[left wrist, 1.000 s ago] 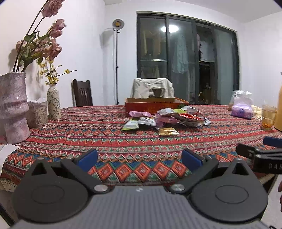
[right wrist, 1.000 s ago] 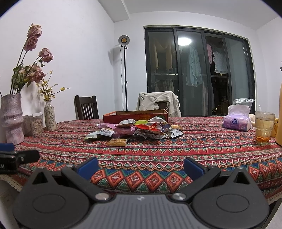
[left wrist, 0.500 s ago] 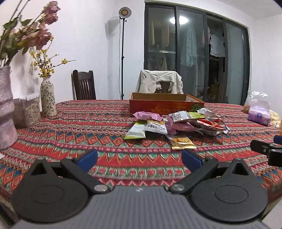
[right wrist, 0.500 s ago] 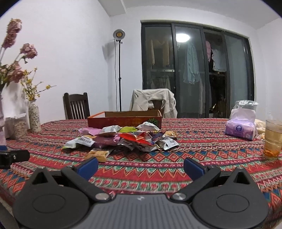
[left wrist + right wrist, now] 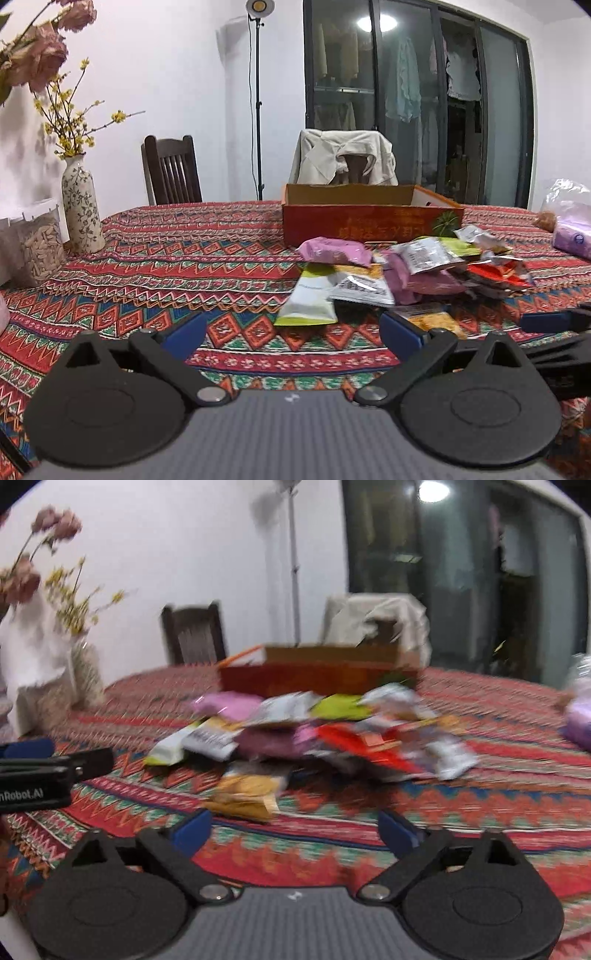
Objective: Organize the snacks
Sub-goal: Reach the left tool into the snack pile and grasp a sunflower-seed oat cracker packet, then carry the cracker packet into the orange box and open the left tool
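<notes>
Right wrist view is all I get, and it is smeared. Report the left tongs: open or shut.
Observer: The left tongs are open, with nothing between the fingers.
Operator: Describe the front of the box behind the pile.
Observer: The orange-red cardboard box has gold lettering on its front, too small to read, and a green motif at the right end.
Operator: Report what stands beside the patterned vase.
Observer: Left of the patterned vase stands a clear jar of pale, grain-like pieces.
</notes>
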Demonstrator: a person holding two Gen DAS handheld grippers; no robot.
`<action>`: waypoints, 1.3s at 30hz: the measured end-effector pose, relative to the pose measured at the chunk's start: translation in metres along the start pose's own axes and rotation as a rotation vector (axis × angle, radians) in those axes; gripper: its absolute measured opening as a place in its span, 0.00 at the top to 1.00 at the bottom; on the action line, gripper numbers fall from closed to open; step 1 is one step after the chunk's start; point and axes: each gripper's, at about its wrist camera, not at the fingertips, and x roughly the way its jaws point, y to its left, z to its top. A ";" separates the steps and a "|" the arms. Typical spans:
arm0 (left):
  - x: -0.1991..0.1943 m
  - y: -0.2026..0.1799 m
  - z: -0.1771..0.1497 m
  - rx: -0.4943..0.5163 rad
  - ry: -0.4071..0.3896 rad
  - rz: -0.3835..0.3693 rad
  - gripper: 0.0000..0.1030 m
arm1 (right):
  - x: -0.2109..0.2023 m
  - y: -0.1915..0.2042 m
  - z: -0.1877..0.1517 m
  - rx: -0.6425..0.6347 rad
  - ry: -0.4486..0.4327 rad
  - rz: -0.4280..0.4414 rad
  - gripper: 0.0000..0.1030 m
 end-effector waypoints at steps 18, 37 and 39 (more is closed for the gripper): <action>0.075 -0.018 0.032 -0.038 0.109 -0.154 0.30 | 0.046 -0.015 0.011 -0.002 0.101 -0.080 0.54; 0.121 -0.076 0.041 0.083 0.188 -0.064 0.60 | 0.036 -0.068 0.010 -0.041 0.133 -0.062 0.23; 0.108 -0.074 0.036 0.061 0.192 -0.072 0.60 | 0.040 -0.074 0.011 -0.023 0.140 -0.050 0.14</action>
